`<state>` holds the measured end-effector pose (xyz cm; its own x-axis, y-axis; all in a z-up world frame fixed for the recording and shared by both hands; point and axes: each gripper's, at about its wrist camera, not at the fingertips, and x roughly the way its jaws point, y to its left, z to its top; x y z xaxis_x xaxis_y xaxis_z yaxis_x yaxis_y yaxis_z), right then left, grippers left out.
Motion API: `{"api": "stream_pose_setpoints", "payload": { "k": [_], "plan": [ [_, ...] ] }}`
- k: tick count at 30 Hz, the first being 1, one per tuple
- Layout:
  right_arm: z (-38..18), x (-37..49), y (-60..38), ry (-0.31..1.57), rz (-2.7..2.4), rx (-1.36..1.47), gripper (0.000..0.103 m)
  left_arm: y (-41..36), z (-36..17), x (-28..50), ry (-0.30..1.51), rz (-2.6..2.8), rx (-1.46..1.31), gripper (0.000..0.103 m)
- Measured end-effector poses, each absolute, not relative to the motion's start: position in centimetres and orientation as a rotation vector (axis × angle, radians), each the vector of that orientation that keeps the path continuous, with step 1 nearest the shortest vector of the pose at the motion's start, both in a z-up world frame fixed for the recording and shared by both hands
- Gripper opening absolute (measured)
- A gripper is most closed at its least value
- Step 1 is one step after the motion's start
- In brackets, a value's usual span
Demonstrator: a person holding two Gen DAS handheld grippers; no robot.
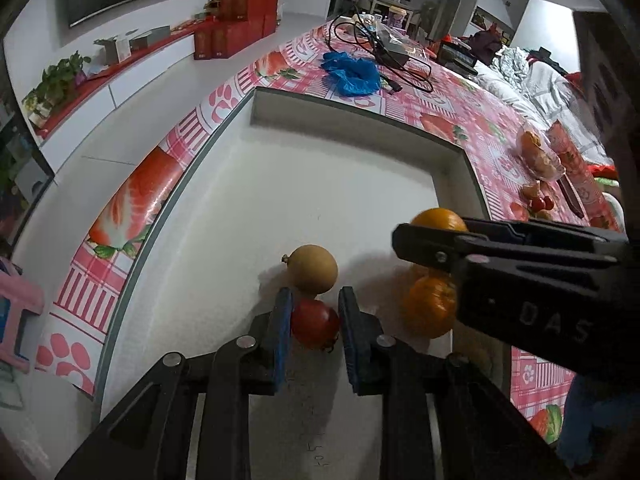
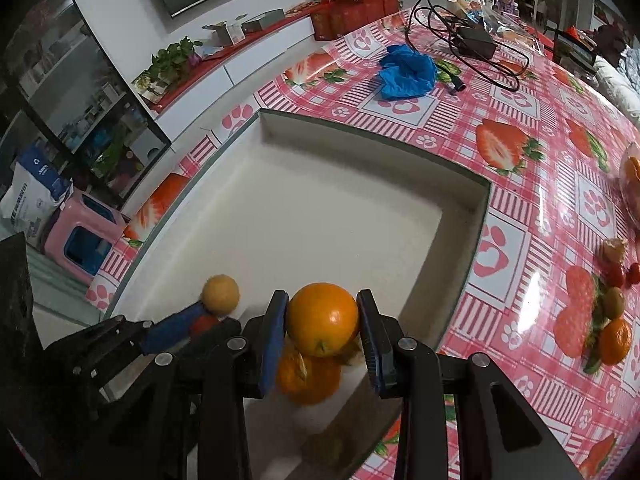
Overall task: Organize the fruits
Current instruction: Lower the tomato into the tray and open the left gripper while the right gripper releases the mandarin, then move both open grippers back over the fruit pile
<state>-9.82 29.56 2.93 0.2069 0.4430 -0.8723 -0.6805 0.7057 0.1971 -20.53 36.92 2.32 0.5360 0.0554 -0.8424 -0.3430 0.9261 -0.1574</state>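
A shallow white tray (image 1: 352, 108) sits on the table. In the left wrist view my left gripper (image 1: 315, 300) stands low over the tray floor, a small red tomato (image 1: 314, 328) lying between its blue pads, which stand open beside it. A tan round fruit (image 1: 313, 269) rests just beyond the fingertips. My right gripper (image 2: 322, 296) is shut on an orange (image 2: 322, 320) and holds it above a mandarin (image 2: 308, 376) that lies near the tray's right wall. The left wrist view shows the same orange (image 1: 438, 219) and mandarin (image 1: 430, 306) to the right.
The table wears a pink strawberry-print cloth (image 2: 500, 148). More small fruits (image 2: 614, 336) lie on it right of the tray. Behind the tray are a crumpled blue plastic bag (image 2: 406, 72) and a black power adaptor (image 2: 474, 42) with cables. The table's left edge runs close to the tray.
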Motion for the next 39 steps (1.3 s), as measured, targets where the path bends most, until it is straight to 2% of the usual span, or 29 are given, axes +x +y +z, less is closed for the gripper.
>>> {"api": "stream_pose_setpoints", "payload": {
  "k": [1,2,3,4,5,6,16,18,29,34,39],
  "plan": [
    [2.9,-9.8,29.7,1.115,0.796,-0.250,0.036,36.8,2.4,-20.5,0.976,0.240,-0.318,0.045],
    [2.9,-9.7,29.7,1.118,0.800,-0.248,0.037,36.7,2.5,-20.7,0.968,0.243,-0.312,0.061],
    [2.9,-9.7,29.7,1.119,0.804,-0.245,0.037,36.6,2.7,-20.8,0.954,0.252,-0.305,0.071],
    [3.0,-9.6,29.7,1.122,0.809,-0.239,0.041,36.5,3.0,-21.0,0.940,0.257,-0.299,0.074],
    [3.1,-9.6,29.6,1.119,0.812,-0.232,0.061,36.5,3.2,-21.2,0.932,0.255,-0.295,0.076],
    [3.3,-9.6,29.5,1.110,0.811,-0.226,0.076,36.4,3.3,-21.2,0.930,0.253,-0.294,0.078],
    [5.1,-8.9,25.9,1.083,0.766,-0.163,0.078,34.7,5.2,-21.1,0.932,0.240,-0.274,0.079],
    [5.6,-8.8,24.3,1.065,0.737,-0.141,0.103,33.8,5.8,-20.8,0.924,0.226,-0.261,0.080],
    [6.0,-7.7,10.2,1.030,0.494,0.029,0.103,24.7,9.0,-19.2,0.899,0.051,-0.154,0.082],
    [3.3,-7.4,1.0,1.072,0.259,0.086,0.103,18.6,7.0,-17.6,0.952,-0.027,-0.102,0.082],
    [1.5,-8.5,-6.0,1.054,0.085,0.035,0.103,16.2,3.8,-14.6,1.032,0.022,-0.133,0.082]
  ]
}}
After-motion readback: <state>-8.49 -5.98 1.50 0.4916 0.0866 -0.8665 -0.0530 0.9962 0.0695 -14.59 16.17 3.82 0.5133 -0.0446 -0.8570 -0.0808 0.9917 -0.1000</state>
